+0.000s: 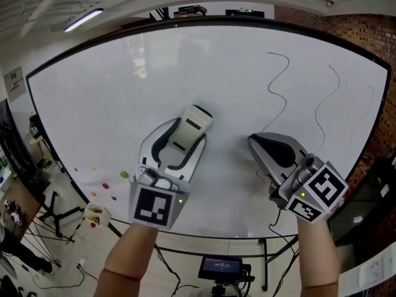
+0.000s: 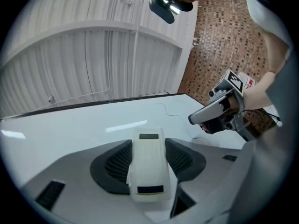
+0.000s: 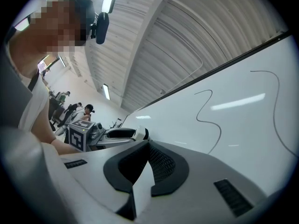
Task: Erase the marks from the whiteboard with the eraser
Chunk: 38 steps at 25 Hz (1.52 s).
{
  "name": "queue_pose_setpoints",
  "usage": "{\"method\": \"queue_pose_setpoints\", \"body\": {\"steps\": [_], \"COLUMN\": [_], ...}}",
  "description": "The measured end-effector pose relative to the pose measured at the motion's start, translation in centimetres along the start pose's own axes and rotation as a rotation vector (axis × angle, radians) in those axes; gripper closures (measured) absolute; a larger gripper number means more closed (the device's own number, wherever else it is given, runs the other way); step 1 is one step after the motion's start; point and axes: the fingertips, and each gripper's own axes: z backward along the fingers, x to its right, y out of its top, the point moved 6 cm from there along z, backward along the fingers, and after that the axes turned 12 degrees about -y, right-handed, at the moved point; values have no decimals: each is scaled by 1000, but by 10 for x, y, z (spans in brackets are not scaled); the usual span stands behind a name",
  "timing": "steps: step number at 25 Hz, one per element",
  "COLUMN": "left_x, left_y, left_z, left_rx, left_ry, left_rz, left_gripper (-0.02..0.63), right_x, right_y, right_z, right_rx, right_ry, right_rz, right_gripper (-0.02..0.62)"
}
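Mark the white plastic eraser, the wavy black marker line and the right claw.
white plastic eraser [image 2: 148, 164]: left gripper view, middle of its top face.
wavy black marker line [image 1: 269, 90]: head view, its middle bend.
right claw [image 1: 252, 140]: head view, its shut tip.

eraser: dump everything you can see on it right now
The eraser is an off-white, plastic-looking oblong block with rounded edges and a small dark rectangle near each end of its upper face. It lies lengthwise between the jaws of the left hand-held gripper, whose dark ribbed pads press on its long sides. Its far end sticks out toward the whiteboard; contact with the board can't be told. It is left of the wavy marks.
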Motion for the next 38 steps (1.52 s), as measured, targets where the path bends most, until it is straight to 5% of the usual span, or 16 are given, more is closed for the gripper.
{"method": "queue_pose_setpoints", "body": {"steps": [8,15,24,31,38], "left_x": [25,47,89,124,162], "left_y": [-57,-119,-179,-225,-235], "left_z": [61,91,155,194,216], "left_rx": [100,70,38,-47,-5], "left_ry": [-154,-253,-434,-456,-448], "left_rz": [146,400,559,719,823], "left_gripper": [373,373,373,372,371], "right_x": [-48,-65,-132,-177,-191], "right_y": [-55,-120,-174,-234,-281], "right_z": [19,39,67,102,154], "right_rx": [-47,-152,-259,-368,-425], "right_ry": [-32,-76,-148,-147,-140], "right_rz": [-41,-147,-219,-336,-470], "right_gripper": [588,588,588,589,589]}}
